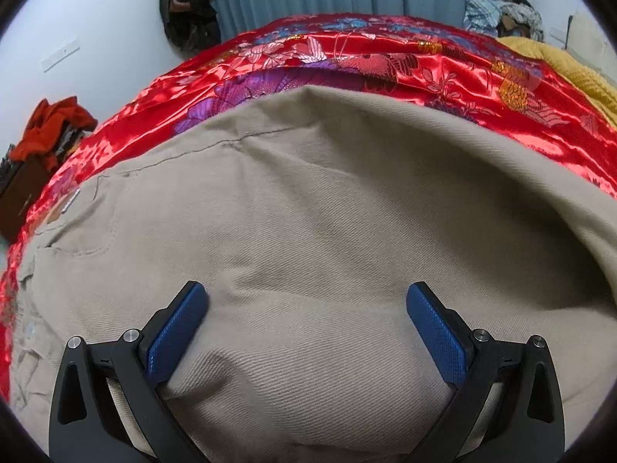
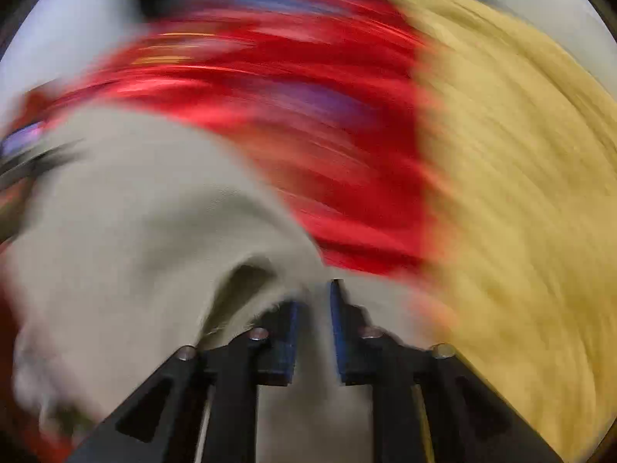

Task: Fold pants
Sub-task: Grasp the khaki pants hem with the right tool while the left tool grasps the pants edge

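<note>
The left black two-finger tool (image 1: 306, 324) with blue textured pads (image 1: 177, 332) points steeply downward, its jaws spread wide with nothing pinched between them. The right black two-finger tool (image 2: 314, 328), also blue-padded, appears heavily blurred; its jaws stand a narrow gap apart, and whether the pads (image 2: 336, 332) press on anything cannot be told.
</note>
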### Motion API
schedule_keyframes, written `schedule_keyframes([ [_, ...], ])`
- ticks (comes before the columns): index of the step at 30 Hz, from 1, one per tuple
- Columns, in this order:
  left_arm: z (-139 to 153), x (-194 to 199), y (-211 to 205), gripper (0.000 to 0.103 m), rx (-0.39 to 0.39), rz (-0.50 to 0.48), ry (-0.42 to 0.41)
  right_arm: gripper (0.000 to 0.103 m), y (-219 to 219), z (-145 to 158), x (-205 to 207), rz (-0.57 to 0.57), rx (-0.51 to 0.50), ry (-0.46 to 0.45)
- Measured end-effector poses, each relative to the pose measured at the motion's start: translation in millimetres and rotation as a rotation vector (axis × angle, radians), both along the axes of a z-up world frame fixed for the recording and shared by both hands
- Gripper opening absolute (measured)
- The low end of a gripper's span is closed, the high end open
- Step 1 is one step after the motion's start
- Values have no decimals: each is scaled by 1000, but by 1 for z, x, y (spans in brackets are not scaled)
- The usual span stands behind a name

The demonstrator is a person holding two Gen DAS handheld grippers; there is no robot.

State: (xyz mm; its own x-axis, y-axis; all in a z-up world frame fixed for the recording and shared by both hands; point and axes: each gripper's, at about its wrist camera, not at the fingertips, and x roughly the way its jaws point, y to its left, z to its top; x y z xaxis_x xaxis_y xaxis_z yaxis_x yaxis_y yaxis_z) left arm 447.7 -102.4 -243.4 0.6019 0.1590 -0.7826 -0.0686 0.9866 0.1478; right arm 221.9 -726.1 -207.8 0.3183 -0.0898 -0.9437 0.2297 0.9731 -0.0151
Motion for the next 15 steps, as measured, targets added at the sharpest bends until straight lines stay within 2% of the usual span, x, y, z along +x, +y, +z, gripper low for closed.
schedule_keyframes([
  [2, 7, -1, -3, 102, 30, 5, 39, 48, -16, 15, -18, -158, 11, -72],
  [3, 12, -4, -4, 102, 40, -2, 55, 51, -13, 22, -24, -177, 12, -96],
  [6, 30, -21, -8, 102, 60, -45, 54, 51, 28, 45, -38, -110, 42, -156],
  [9, 35, -36, -12, 102, 96, -69, 34, 51, 90, 55, -52, 8, 171, -214],
  [10, 36, -38, -12, 102, 99, -72, 30, 51, 108, 55, -64, 33, 210, -224],
  [12, 35, -41, -10, 102, 93, -67, 27, 51, 147, 48, -61, 73, 297, -224],
  [15, 34, -42, -6, 102, 61, -44, 30, 51, 189, 29, -58, 108, 335, -212],
])
